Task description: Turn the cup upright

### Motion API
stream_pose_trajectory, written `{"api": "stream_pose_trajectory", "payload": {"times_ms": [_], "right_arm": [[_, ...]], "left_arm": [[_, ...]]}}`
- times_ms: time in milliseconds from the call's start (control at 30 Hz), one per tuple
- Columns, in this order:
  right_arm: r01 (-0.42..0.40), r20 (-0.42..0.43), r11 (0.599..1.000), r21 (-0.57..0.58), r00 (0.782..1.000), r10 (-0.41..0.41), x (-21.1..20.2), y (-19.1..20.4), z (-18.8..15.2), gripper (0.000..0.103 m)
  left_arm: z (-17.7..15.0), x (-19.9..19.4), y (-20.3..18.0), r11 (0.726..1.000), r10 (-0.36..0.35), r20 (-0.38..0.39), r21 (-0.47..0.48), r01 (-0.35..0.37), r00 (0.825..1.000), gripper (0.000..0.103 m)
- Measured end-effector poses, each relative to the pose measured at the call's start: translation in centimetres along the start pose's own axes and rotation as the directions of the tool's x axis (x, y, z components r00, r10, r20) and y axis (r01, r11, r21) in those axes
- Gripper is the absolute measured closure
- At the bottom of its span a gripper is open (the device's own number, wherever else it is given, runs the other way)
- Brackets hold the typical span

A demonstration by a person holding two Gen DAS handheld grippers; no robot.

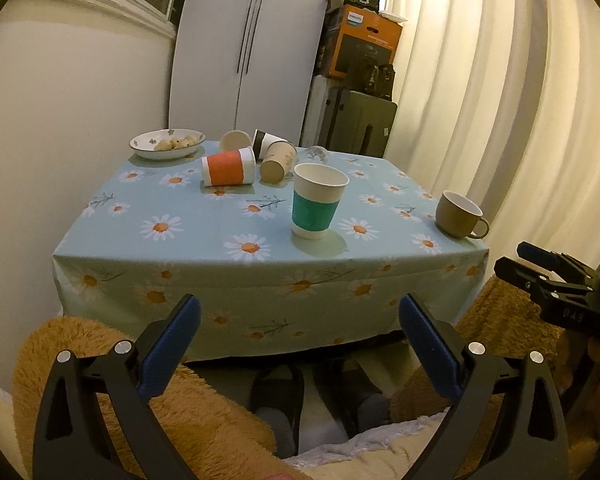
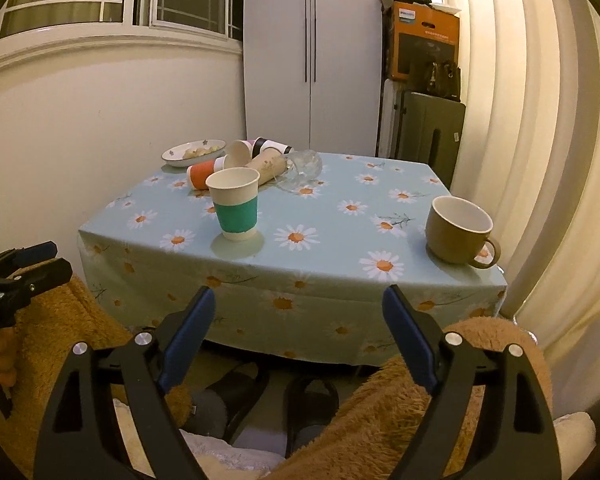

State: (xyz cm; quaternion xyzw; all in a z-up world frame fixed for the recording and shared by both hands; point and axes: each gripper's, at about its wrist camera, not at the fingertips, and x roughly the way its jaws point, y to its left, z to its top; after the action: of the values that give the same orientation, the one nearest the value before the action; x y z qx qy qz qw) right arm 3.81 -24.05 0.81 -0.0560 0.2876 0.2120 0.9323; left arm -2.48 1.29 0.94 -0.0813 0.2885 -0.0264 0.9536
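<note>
Both tongs, left tongs (image 1: 300, 320) and right tongs (image 2: 299, 310), gape wide and empty, low and near of the bench (image 1: 204, 240). The teal-banded cup (image 1: 319, 201) stands upright near the bench's near edge, well apart from either, beyond them.

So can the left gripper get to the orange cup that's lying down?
Probably yes. The left gripper is open and empty, short of the table, and the orange cup lies on its side with bare cloth in front. The green cup stands off to the right.
</note>
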Motion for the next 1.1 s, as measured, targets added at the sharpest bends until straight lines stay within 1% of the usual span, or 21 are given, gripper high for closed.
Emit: {"api": "stream_pose_trajectory", "payload": {"times_ms": [1100], "right_arm": [[-0.005, -0.023, 1.0, -0.003, 1.0, 0.004, 0.38, 0.06, -0.39, 0.017]], "left_arm": [[0.0, 0.04, 0.56, 1.0, 0.004, -0.01, -0.007, -0.005, 1.0, 0.007]]}}
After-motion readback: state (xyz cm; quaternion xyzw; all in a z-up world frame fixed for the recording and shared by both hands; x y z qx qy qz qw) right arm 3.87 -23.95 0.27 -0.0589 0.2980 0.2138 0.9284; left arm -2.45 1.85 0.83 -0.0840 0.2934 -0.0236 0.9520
